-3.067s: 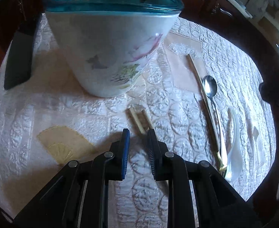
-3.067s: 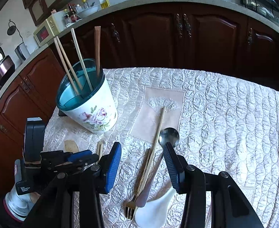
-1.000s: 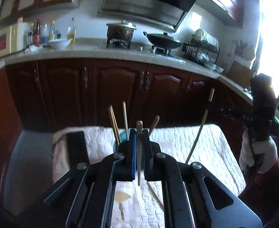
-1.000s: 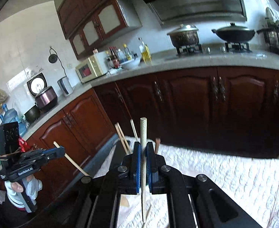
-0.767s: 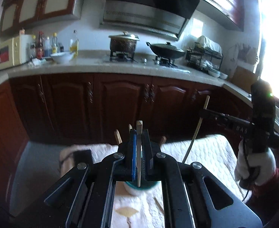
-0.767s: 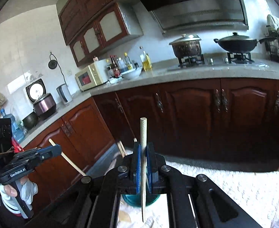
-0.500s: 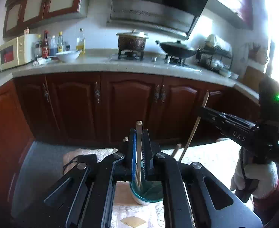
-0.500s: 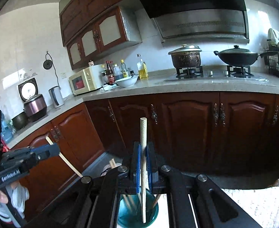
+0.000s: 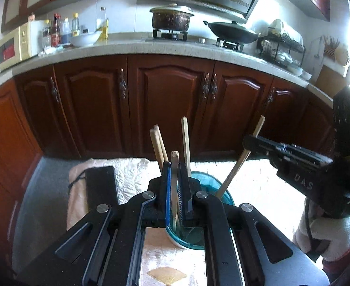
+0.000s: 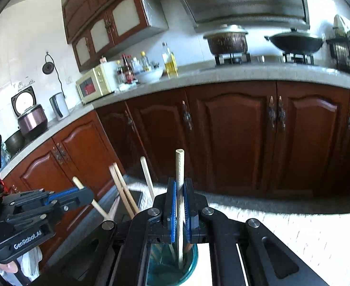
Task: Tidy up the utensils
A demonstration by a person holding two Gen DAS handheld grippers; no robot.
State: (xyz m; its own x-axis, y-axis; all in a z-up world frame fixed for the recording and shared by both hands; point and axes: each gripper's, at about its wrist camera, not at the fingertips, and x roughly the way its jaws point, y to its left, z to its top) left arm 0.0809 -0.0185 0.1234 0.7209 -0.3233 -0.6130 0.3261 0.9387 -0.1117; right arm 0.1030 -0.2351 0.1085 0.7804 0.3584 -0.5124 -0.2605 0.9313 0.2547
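Note:
My left gripper (image 9: 174,166) is shut on an upright wooden chopstick (image 9: 174,178) whose lower end reaches into the teal-rimmed utensil holder (image 9: 220,195) just below. My right gripper (image 10: 179,186) is shut on another upright chopstick (image 10: 179,166), its tip inside the same holder (image 10: 170,267). Several chopsticks (image 9: 185,143) stand in the holder. Each gripper shows in the other's view, the right one (image 9: 251,143) slanting its chopstick (image 9: 237,166) into the holder, the left one (image 10: 84,195) at left.
The holder stands on a white quilted tablecloth (image 9: 132,174). A black flat object (image 9: 101,186) lies on the cloth at left. Dark wood cabinets (image 9: 170,104) and a counter with a stove, pots and a microwave are behind. A gloved hand (image 9: 325,236) holds the right gripper.
Both grippers picked a chopstick off the cloth, turned it upright and came over the holder. In the last half second both lowered, and the chopstick tips now reach into the holder.

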